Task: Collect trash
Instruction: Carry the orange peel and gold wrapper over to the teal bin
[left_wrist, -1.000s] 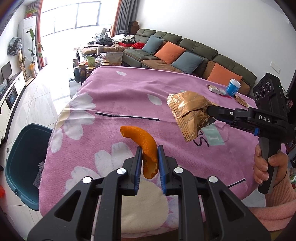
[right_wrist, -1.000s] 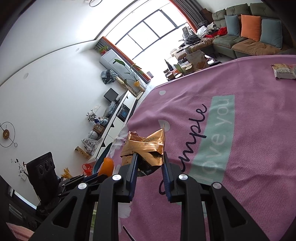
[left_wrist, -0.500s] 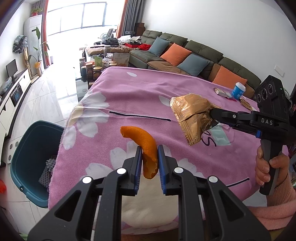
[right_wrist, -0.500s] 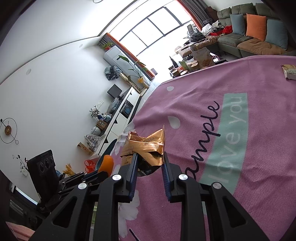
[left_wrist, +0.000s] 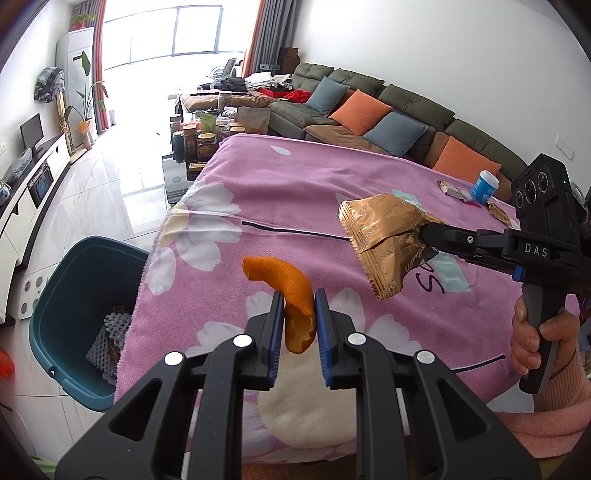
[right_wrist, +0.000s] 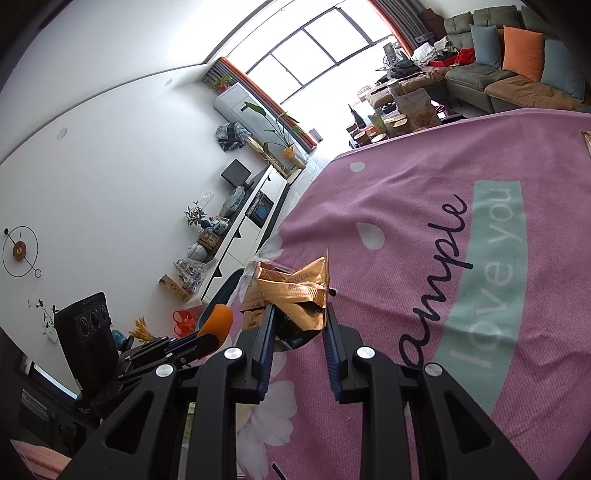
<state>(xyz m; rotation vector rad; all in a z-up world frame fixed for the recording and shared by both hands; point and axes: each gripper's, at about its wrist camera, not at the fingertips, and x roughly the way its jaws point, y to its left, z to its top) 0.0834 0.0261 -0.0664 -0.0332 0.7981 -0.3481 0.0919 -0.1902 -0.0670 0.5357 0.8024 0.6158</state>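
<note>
Carrying both pieces of trash above the table (left_wrist: 332, 177), the person has each pair of tongs clamped on its load. The left tongs (left_wrist: 299, 314) grip the orange peel (left_wrist: 291, 291) by its lower end, the curved rest arching up toward 11 o'clock past the blue pads. The right tongs (right_wrist: 297, 321) pinch the gold wrapper (right_wrist: 291, 291) by one crumpled corner; in the left view it hangs at about 2 o'clock from the peel, well apart from it and clear of the pink cloth. The teal bin (left_wrist: 74, 291) stands on the floor at 9 o'clock, just beside the table edge, with some white foam netting already inside.

Both items look very light. The peel is likely stiff enough to keep its curl but soft and a bit slick on the inner face, so a hold near its thick middle seems safest. The foil is thin, crinkly and slippery; a grip across folded layers should keep it from sliding out.
</note>
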